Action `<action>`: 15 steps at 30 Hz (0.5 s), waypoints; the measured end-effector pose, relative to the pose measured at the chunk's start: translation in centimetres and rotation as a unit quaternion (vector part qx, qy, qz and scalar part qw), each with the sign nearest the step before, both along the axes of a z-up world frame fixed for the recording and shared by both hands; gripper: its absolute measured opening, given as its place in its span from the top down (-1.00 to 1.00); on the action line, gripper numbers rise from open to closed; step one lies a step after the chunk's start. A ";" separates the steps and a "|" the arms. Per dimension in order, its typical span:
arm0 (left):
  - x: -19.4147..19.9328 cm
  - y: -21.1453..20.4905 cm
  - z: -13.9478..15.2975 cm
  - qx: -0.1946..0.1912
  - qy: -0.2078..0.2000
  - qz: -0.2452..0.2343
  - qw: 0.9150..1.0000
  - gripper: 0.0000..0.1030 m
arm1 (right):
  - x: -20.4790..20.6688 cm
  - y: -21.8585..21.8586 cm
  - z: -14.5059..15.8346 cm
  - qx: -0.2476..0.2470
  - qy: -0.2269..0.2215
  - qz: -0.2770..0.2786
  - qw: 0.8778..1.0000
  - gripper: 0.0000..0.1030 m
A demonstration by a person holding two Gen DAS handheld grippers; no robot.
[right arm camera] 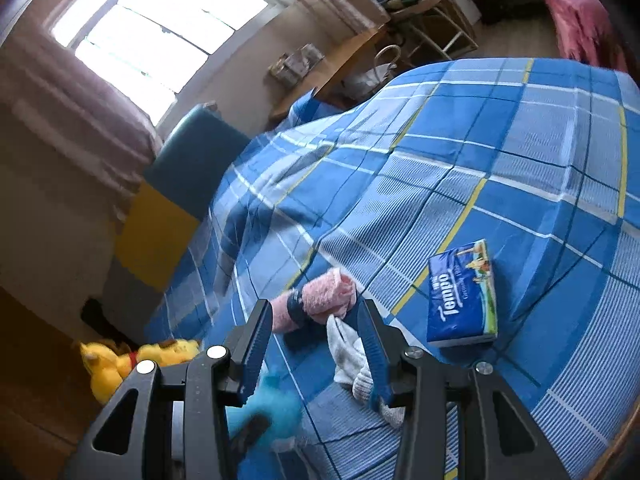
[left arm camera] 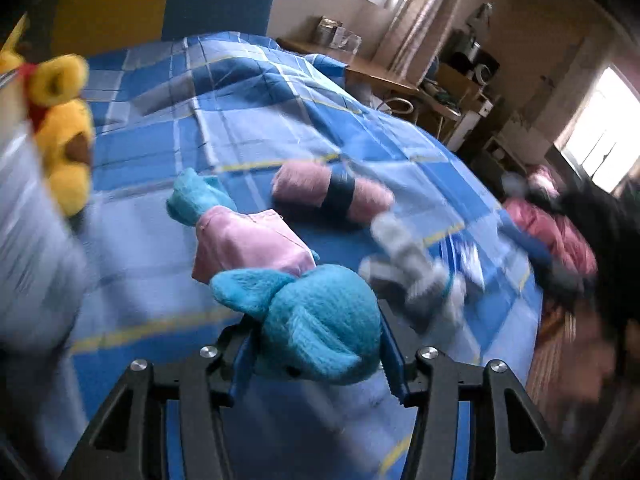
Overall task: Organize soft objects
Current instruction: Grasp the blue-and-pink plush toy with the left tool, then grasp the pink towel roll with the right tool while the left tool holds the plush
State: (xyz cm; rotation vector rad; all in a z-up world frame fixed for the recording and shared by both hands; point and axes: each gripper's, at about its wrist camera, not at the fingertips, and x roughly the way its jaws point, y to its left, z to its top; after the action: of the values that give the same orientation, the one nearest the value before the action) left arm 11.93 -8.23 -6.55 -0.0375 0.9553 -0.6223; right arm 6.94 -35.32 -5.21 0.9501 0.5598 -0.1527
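Left gripper [left arm camera: 316, 354]: jaws closed on blue plush toy's [left arm camera: 320, 332] head.
Right gripper [right arm camera: 312, 344]: jaws parted, white sock [right arm camera: 348, 356] beside 1 finger.
Bedspread [right arm camera: 520, 160]: blue plaid.

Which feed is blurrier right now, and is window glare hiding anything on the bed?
Left wrist view: heavy motion blur at the edges and on the grey sock; the blue plush toy between the fingers stays fairly sharp. Right wrist view: sharper, tissue pack readable; the window is blown out, but the bedspread stays evenly lit.
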 end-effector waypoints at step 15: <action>-7.3 5.5 -3.9 0.009 -0.047 0.006 0.999 -0.09 | 1.0 0.8 4.7 -0.144 0.038 0.130 0.980 0.13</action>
State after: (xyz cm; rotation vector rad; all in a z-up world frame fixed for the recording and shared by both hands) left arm 4.59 -2.74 -10.43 0.0031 0.8685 -0.5993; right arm 7.97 -34.53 -0.54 0.5845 0.7069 -0.0338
